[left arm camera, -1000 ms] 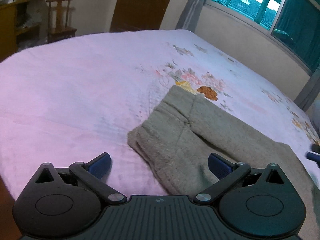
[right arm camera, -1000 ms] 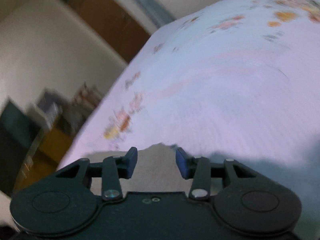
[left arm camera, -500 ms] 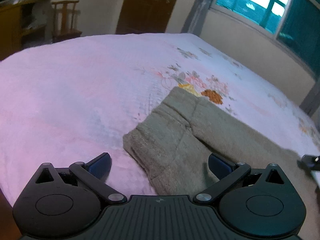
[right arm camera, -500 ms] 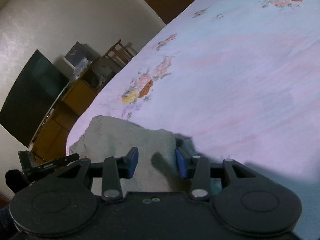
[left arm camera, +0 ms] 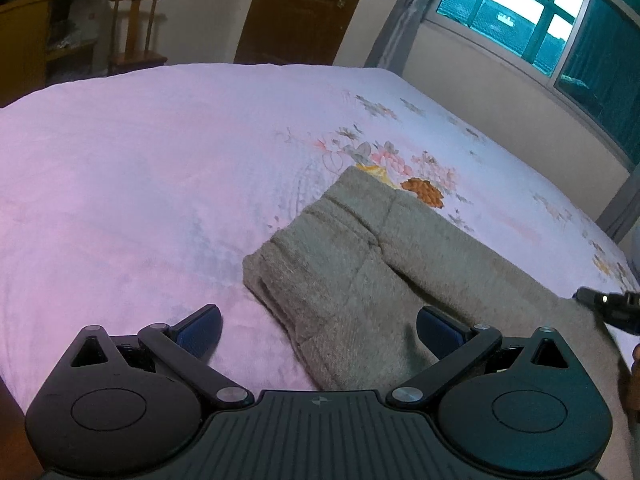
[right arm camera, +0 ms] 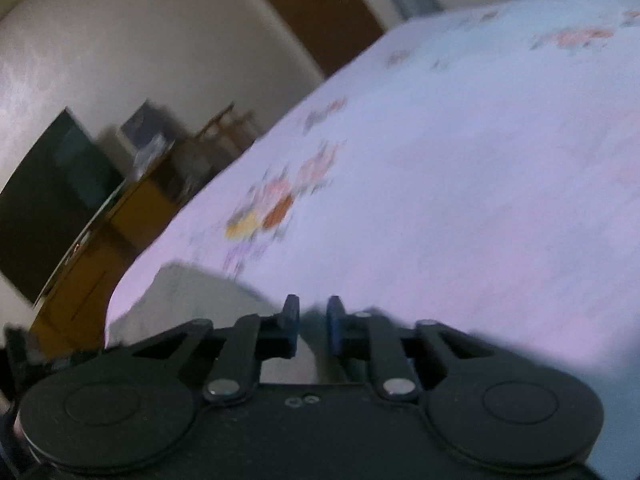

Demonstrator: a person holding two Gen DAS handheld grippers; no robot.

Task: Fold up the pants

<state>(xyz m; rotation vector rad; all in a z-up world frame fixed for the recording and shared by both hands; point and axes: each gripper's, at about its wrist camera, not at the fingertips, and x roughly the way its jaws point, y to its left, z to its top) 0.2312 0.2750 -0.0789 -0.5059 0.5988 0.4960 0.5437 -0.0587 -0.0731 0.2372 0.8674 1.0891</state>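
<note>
The left wrist view looks low across the bed (left arm camera: pixel 140 168) toward the door (left arm camera: pixel 296 12) and window (left arm camera: pixel 520 8), close above the pants (left arm camera: pixel 360 276). The right wrist view, tilted and blurred, faces the opposite bed (right arm camera: pixel 460 180) edge; both share the pants (right arm camera: pixel 192 296) and flower print.

Setting: home bedroom. Evidence: large bed (left arm camera: pixel 160 168) with pink floral cover; brown wooden door (left arm camera: pixel 304 8); wooden chair (left arm camera: pixel 134 32) by wall; yellow cabinet (left arm camera: pixel 24 40); window (left arm camera: pixel 560 28) with grey curtain (left arm camera: pixel 400 20); dark screen (right arm camera: pixel 52 204).
</note>
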